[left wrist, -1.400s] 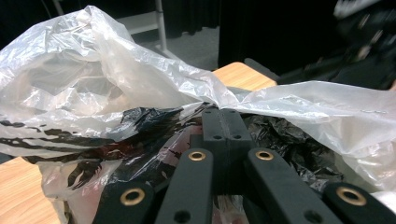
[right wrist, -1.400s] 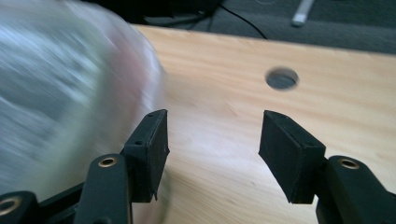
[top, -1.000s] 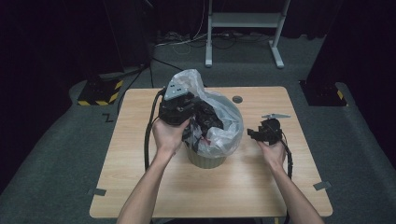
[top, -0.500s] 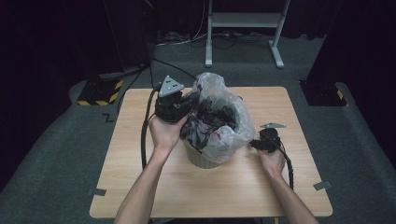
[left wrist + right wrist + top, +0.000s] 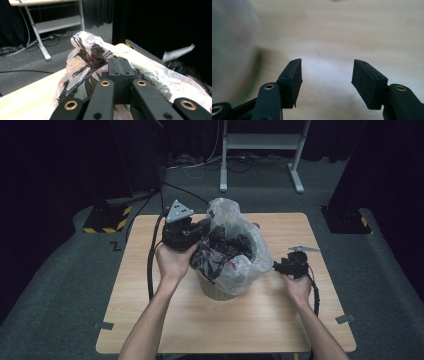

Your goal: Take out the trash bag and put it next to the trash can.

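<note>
A clear plastic bag (image 5: 235, 245) with black print lines a small grey-green bin (image 5: 215, 291) in the middle of the wooden table (image 5: 150, 320). My left gripper (image 5: 204, 226) is at the bag's upper left edge, shut on the bag and holding that side up. In the left gripper view the jaws (image 5: 119, 62) are pressed together with the bag (image 5: 85, 57) bunched around them. My right gripper (image 5: 277, 266) hovers low at the bin's right side, beside the bag. It is open (image 5: 326, 72) over bare table (image 5: 337, 30), with nothing between its fingers.
The left gripper's cable (image 5: 150, 265) loops along the table's left side. Behind the table stand a white frame's legs (image 5: 295, 165) and floor cables. A yellow-and-black striped block (image 5: 107, 217) lies on the floor at the far left. Free tabletop lies in front of the bin.
My left gripper has drawn the bag's edge up and leftward, so the bag stands taller. My right gripper has dropped lower beside the bin's right side.
</note>
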`<move>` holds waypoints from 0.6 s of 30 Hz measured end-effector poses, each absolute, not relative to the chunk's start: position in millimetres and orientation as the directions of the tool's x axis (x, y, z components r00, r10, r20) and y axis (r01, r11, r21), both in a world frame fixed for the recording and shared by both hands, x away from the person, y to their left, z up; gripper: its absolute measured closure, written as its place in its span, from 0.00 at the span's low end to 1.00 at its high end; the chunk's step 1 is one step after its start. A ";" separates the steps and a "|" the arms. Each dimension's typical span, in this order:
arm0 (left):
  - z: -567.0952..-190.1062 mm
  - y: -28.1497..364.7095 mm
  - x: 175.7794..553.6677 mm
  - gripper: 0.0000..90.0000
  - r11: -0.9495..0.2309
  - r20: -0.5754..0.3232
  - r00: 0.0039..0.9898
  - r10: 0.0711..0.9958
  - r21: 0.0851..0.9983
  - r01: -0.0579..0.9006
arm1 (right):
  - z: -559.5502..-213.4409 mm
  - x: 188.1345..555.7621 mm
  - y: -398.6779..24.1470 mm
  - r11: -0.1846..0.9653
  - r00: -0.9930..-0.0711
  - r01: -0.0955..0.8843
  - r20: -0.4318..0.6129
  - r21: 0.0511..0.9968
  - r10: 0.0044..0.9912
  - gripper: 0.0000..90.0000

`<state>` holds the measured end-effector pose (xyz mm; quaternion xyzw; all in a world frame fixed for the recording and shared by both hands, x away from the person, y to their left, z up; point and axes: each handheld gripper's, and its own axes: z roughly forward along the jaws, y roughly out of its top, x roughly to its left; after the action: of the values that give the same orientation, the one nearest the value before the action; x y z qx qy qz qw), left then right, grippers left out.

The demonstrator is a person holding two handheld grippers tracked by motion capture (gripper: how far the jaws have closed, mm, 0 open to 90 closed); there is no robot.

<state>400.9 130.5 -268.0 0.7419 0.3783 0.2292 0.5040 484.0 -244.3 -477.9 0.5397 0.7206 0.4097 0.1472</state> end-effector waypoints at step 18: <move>-305.8 124.1 414.7 1.00 -0.231 -0.094 0.604 0.791 0.869 0.438 | -322.8 508.1 -168.8 0.250 -0.622 0.562 0.204 0.788 0.756 0.46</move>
<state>414.7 124.1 -305.8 0.7618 0.4033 0.1877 0.4709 508.1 -168.8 -322.8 0.4207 0.7832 0.4447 0.1088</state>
